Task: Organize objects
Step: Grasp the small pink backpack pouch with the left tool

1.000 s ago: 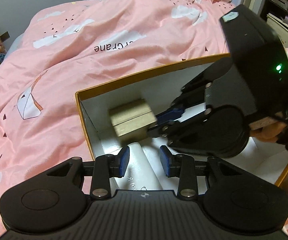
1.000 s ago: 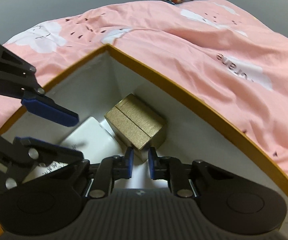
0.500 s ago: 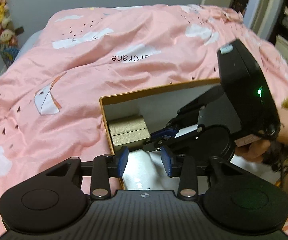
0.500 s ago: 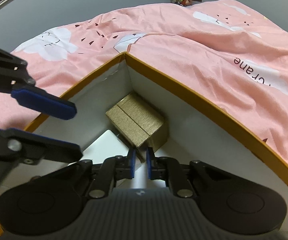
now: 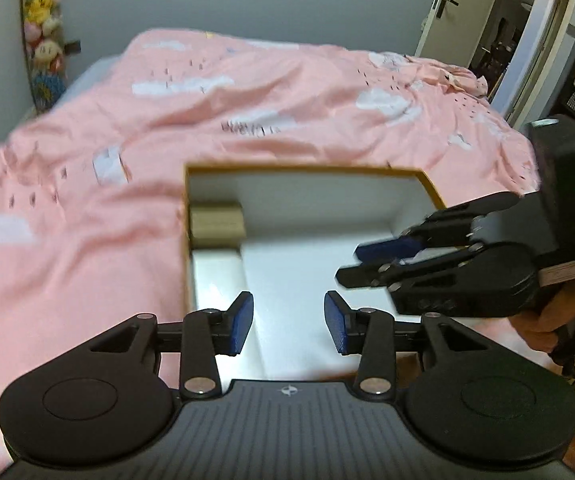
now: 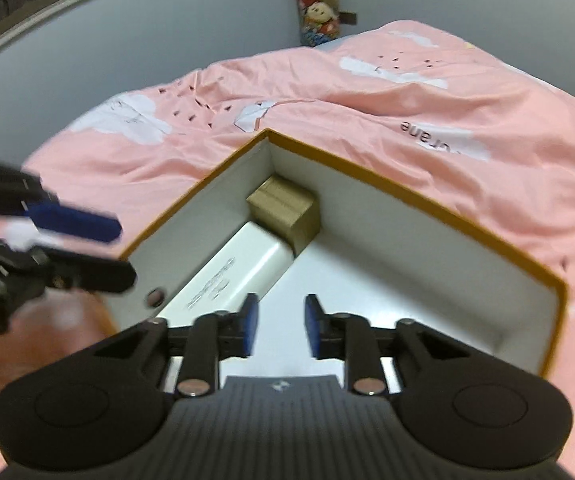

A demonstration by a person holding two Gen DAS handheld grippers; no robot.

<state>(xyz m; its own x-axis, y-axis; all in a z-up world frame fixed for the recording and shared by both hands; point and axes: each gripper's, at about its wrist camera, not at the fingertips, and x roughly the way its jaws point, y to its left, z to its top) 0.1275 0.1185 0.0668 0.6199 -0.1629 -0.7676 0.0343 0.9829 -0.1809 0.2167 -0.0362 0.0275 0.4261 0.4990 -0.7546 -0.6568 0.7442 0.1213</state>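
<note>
An open box with an orange rim (image 5: 307, 169) (image 6: 419, 196) and white inside lies on the pink bed. A gold box (image 5: 217, 222) (image 6: 285, 207) sits in its far corner. A long white box (image 6: 227, 276) (image 5: 215, 276) lies beside it along the wall. My left gripper (image 5: 288, 323) is open and empty above the box's near edge; it also shows at the left of the right wrist view (image 6: 99, 248). My right gripper (image 6: 280, 328) is open and empty above the box; it also shows at the right of the left wrist view (image 5: 361, 260).
The pink duvet (image 5: 87, 200) with white clouds covers the bed around the box. Plush toys (image 5: 43, 44) hang at the grey wall behind. A door (image 5: 451, 8) stands at the back right.
Both grippers have pulled back and up out of the box. The right gripper's jaws have opened wider. The gold box stays in its corner.
</note>
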